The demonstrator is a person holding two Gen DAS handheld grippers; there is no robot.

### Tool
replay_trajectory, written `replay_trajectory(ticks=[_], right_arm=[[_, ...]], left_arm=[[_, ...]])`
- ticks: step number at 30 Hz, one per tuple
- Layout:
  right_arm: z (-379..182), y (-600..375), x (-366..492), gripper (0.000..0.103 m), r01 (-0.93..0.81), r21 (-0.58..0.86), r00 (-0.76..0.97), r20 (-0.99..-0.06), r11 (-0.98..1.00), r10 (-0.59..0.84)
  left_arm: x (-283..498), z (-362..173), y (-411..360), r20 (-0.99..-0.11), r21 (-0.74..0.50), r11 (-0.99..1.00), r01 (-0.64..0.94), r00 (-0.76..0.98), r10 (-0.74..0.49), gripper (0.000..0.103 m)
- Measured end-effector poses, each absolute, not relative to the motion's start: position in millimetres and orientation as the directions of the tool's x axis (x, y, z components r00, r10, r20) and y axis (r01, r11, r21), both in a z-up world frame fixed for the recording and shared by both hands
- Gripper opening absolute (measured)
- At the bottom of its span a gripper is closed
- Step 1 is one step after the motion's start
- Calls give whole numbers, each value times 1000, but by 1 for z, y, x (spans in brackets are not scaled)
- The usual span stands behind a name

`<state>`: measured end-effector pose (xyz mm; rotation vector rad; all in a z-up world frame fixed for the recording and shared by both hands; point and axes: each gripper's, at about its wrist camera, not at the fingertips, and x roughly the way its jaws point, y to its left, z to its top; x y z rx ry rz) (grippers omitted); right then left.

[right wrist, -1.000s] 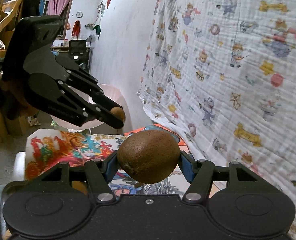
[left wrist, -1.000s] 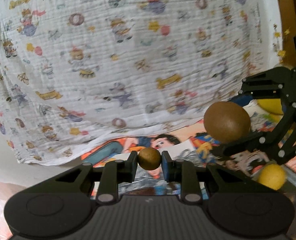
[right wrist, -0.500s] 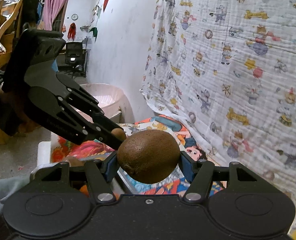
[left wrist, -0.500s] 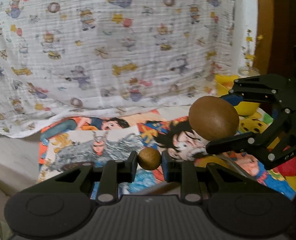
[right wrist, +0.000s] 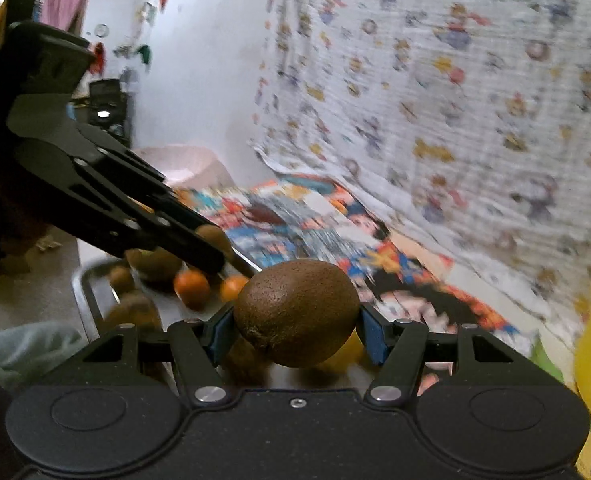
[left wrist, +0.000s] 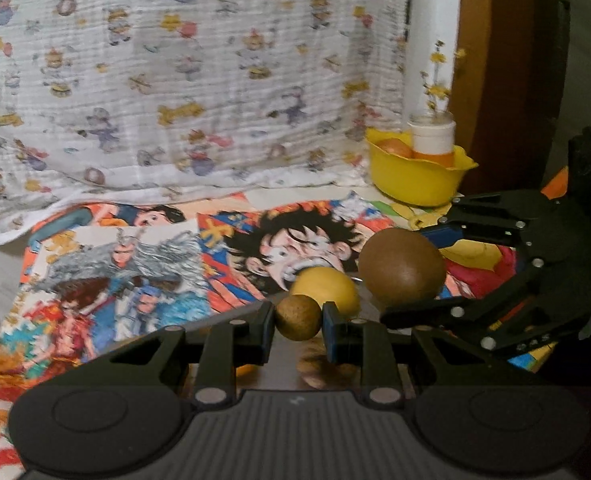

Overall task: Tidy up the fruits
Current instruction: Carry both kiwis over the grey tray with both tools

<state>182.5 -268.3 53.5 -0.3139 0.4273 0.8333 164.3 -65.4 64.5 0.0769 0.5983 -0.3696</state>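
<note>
My left gripper [left wrist: 298, 318] is shut on a small round brown fruit [left wrist: 297, 320], held just above the cartoon-print table cloth [left wrist: 135, 280]. To its right, my right gripper [left wrist: 411, 273] is shut on a brown kiwi [left wrist: 402, 270]. A yellow lemon [left wrist: 329, 289] lies on the table right behind the small fruit. In the right wrist view the kiwi [right wrist: 297, 312] fills the jaws of the right gripper [right wrist: 297, 326]. The left gripper [right wrist: 211, 245] reaches in from the left with the small fruit [right wrist: 214, 235] at its tip.
A yellow bowl [left wrist: 419, 184] holding oranges and a white jar stands at the back right. A metal tray [right wrist: 81, 284] at the left holds kiwis and two oranges [right wrist: 191, 285]. A patterned white sheet [left wrist: 175, 80] hangs behind the table. A pink tub [right wrist: 183, 164] sits beyond.
Both grippers moved right and down toward the table, each keeping its fruit. The yellow bowl, the lemon and the tray of fruit have come into view.
</note>
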Motion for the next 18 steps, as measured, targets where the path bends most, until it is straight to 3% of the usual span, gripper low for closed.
replay_trajectory(ticks=[8, 18], right_arm=[[36, -293, 170, 65, -751, -133, 606, -528, 647, 595], [27, -290, 159, 65, -786, -126, 562, -553, 605, 615]], left_arm=[[153, 46, -90, -605, 10, 896, 443, 717, -348, 27], [157, 42, -79, -686, 21, 915, 402, 672, -280, 28]])
